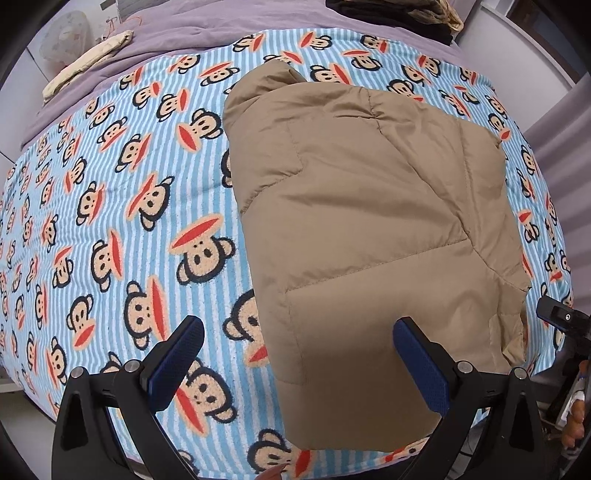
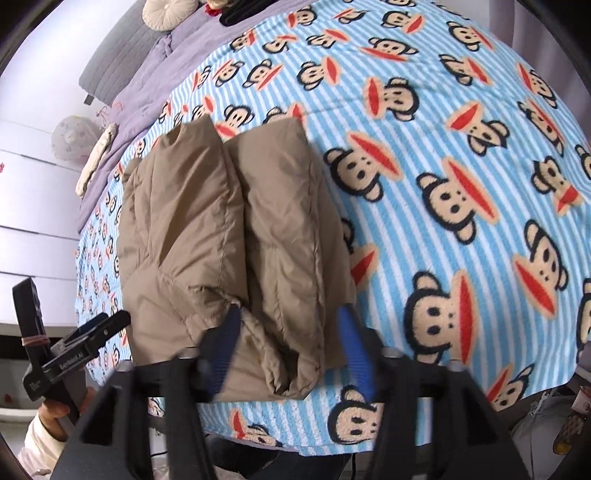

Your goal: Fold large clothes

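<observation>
Both grippers hang over the near edge of the bed with their blue-padded fingers spread. On the left gripper [image 1: 299,363] the jaws stand wide apart and hold nothing; one finger hovers above the monkey-print blanket [image 1: 110,221], the other above the near corner of the tan puffer jacket [image 1: 369,221], and from its camera I cannot say whether that pad rests on the fabric or floats just over it. On the right gripper [image 2: 290,350] the fingers are parted too, somewhat less widely, straddling the near end of the jacket [image 2: 221,240]; the padded cloth bulges up between them, yet the pads look slack beside it, not pinching, though that view is blurred there. Folded into a thick bundle, the jacket lies on the blue-and-white striped blanket close to the near edge, and from the right camera it reads as two puffy lobes side by side with a seam-like valley between. Farther up the bed, a lilac sheet [image 1: 192,22] shows past the blanket, with a cream folded cloth [image 1: 88,62] lying on it near the side and a dark pile of clothes [image 1: 399,14] at the far end.
</observation>
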`<state>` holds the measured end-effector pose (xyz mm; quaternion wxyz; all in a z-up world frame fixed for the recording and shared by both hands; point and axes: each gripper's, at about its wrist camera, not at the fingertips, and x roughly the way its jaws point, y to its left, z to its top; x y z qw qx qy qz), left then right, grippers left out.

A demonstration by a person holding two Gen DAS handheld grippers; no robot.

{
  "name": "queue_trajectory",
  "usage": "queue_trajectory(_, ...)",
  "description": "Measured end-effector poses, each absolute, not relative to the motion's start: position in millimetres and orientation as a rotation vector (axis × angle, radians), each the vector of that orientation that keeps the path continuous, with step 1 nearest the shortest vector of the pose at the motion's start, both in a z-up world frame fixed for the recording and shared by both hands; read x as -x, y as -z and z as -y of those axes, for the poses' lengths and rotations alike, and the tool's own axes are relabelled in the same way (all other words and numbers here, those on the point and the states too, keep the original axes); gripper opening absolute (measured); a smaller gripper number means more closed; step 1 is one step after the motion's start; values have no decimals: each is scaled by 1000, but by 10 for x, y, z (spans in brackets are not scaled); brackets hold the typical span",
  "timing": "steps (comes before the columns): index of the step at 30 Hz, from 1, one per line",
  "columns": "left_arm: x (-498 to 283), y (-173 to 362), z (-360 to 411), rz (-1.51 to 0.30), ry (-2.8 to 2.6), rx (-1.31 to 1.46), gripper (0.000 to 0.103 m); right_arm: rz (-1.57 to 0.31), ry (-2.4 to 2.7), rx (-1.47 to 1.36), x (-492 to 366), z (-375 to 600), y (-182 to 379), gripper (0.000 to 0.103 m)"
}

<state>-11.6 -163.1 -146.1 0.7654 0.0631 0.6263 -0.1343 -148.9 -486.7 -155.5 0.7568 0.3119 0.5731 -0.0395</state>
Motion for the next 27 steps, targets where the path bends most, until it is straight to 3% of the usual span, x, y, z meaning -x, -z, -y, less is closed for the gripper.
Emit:
queue_trajectory(4,101,1491,1611,-1371,286,-120,103,-1273,86,-675,1428,4887,1612,65)
queue_trajectory(8,74,1501,1615,-1378,294,-116,103,-1278,80,-667,1365,4903,1645,82)
queue_trajectory(13,47,1517,1646,-1387,307,-123,103,-1260,81,-713,1321,5000,1675,84)
queue_trajectory(15,42,1517,1646,-1389,306,-119,103,-1259,70,-728,1295,5022,1696,103)
queue_trajectory(27,4,1526,1647,-1398,308,-119,103,-1313,22,-711,1103,5026,1765,103)
